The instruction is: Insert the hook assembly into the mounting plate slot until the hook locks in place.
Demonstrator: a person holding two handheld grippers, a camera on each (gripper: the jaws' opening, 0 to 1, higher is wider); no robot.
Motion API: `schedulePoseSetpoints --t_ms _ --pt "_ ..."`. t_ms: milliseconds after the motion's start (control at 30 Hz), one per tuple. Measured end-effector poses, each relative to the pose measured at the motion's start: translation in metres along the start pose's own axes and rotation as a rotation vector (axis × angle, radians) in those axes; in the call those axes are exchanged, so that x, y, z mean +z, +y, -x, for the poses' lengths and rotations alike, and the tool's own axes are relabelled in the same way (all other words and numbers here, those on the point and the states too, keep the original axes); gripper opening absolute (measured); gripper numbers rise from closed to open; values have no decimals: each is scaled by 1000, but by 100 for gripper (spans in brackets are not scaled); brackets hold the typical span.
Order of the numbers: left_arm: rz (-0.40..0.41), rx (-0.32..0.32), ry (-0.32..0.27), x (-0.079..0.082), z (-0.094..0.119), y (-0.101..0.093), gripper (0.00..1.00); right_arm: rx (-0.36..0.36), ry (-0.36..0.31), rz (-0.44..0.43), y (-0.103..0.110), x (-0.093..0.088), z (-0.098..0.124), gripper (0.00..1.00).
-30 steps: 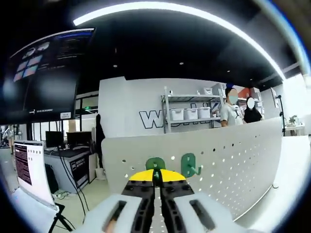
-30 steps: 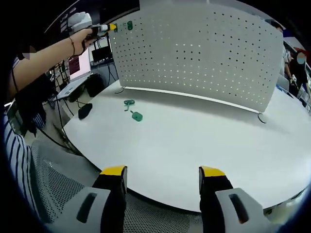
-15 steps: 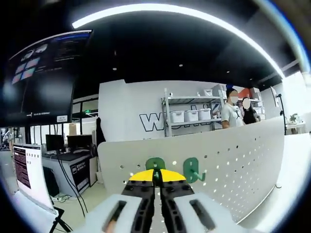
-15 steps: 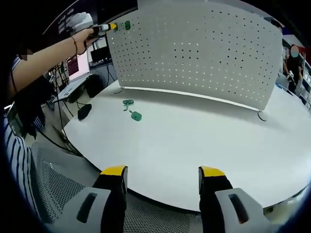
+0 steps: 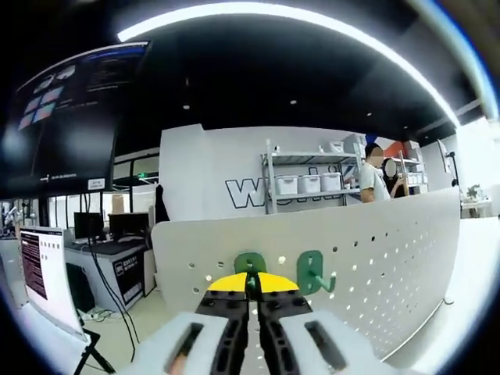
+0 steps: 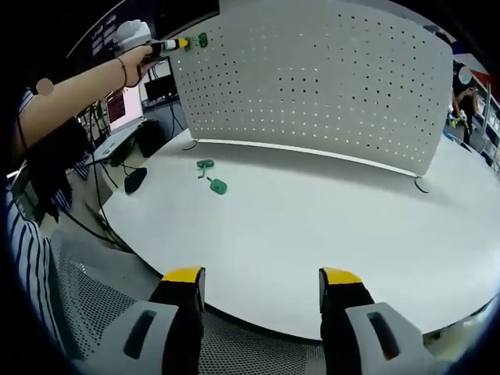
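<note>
In the left gripper view my left gripper (image 5: 250, 286) is shut on a green hook (image 5: 250, 262), held against the upper left corner of the white pegboard (image 5: 375, 258). A second green hook (image 5: 311, 272) hangs on the board just to its right. In the right gripper view the left gripper (image 6: 178, 44) shows at the pegboard's (image 6: 312, 86) top left corner beside a mounted green hook (image 6: 204, 40). Two more green hooks (image 6: 212, 176) lie on the white table (image 6: 312, 234). My right gripper (image 6: 262, 275) stands open over the table's near edge with nothing between its jaws.
A person's bare arm (image 6: 78, 86) reaches up to the left gripper. A black mouse (image 6: 135, 179) lies at the table's left edge. Monitors (image 5: 47, 266) and desks stand to the left behind the board. A shelf rack (image 5: 301, 183) and people are far behind.
The left gripper view has shifted slightly; the hook stays pressed at the board. The right gripper has not moved.
</note>
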State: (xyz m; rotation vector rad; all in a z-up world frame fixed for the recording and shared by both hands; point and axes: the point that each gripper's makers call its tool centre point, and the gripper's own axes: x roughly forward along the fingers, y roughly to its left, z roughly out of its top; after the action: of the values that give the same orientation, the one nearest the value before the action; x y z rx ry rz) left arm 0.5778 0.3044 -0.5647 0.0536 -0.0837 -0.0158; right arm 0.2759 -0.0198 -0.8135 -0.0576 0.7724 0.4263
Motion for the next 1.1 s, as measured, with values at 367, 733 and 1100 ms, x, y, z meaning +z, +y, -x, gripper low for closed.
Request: schedulePoseSetpoints --t_ms 367,733,1100 --pt "-19 6 7 -2 -5 3 2 -5 -1 -9 -1 0 0 55" --pt "124 1 -27 -1 -5 3 1 -7 -4 -15 -2 0 0 55" --pt "140 1 -45 0 1 6 1 -6 -6 -23 -2 1 0 55"
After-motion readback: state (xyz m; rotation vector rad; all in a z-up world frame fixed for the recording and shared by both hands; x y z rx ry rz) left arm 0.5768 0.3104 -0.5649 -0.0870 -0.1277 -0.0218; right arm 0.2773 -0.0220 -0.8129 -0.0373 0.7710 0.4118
